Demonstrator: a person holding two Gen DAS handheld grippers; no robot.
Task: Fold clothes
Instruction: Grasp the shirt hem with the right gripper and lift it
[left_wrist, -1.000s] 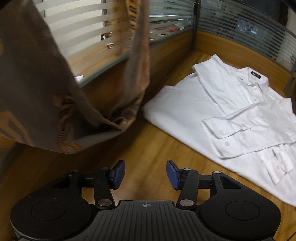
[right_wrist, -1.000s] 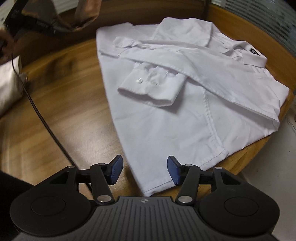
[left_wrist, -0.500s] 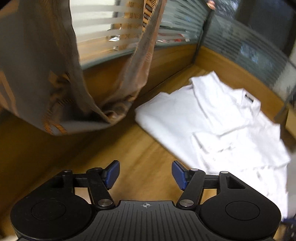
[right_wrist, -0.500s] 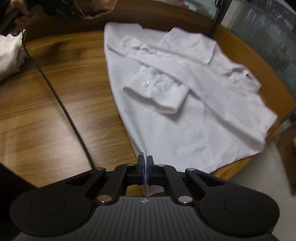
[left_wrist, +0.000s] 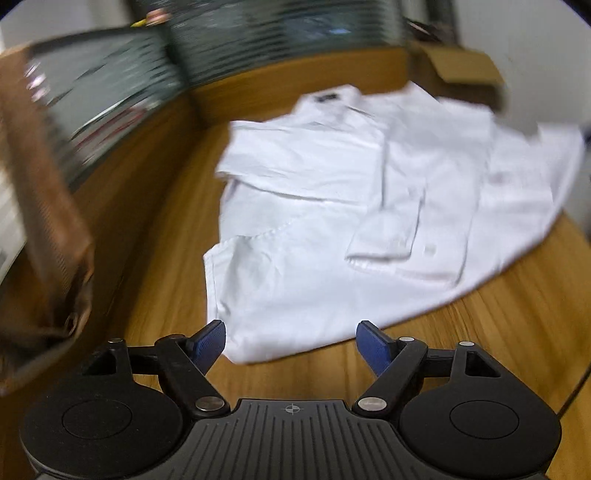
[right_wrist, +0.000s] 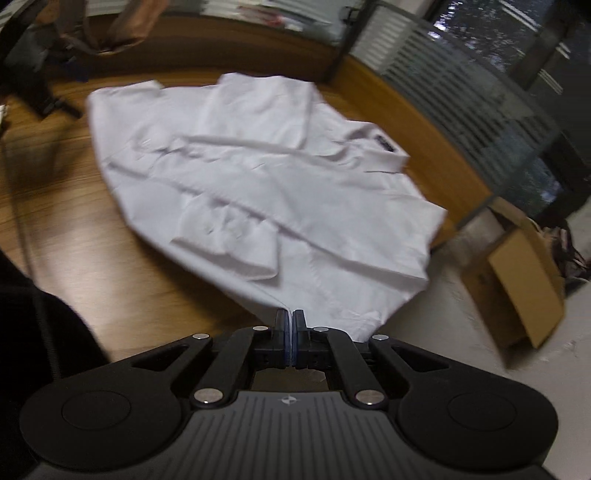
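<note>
White shirt (right_wrist: 266, 177) lies on the wooden table (right_wrist: 92, 258), collar (right_wrist: 384, 155) at the far side, sleeves folded across the front, one cuff (right_wrist: 229, 240) on top near the hem. Part of it hangs past the table edge on the right side, over the floor.

Right gripper (right_wrist: 289, 332): jaws pinched together on the hem corner nearest me, cloth drawn taut into a peak toward the pads. Left gripper (left_wrist: 291, 343): jaws wide, holding nothing, hovering just short of the opposite hem corner (left_wrist: 236, 350); can't tell if it touches the fabric.

Risks as I see them:
- One-sided pull. With only the right corner held, lifting or dragging would skew the shirt and shake the folded sleeves loose. Cuff looks unanchored.
- Overhang. Any tug toward the right edge and the shirt's own weight could slide it off toward the cardboard box (right_wrist: 524, 280) on the floor.
- Thin grip. Right pads seem to hold only the very edge; it could slip out mid-fold.
- Brown garment (left_wrist: 48, 229) hangs close on the left; the left gripper could snag it when closing in.
- Black cable (right_wrist: 18, 206) on the table could catch the hem.

Both views are blurred, so fine detail is uncertain.
</note>
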